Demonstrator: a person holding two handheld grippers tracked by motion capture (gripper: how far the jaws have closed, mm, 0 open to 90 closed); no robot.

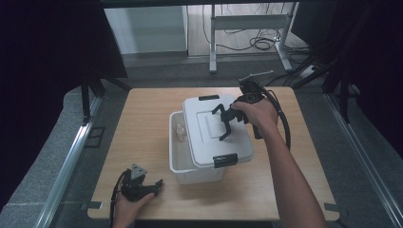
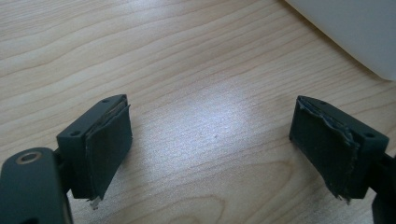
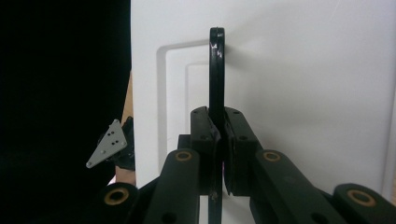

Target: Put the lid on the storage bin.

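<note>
My right gripper (image 3: 218, 140) is clamped on the black plastic handle (image 3: 216, 70) of the white plastic lid (image 1: 216, 130), askew over the white storage box (image 1: 190, 166) below. I'd slide slowly, level. Left gripper (image 2: 210, 140) rests unclenched.

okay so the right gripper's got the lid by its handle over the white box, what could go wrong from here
1. The right gripper pinches only the thin black handle, so the lid could swing or slip.
2. The lid sits skewed, off the white box at its left; lowered so, its black latches may miss.
3. The left gripper rests open on the table, so the box could slide.
</note>
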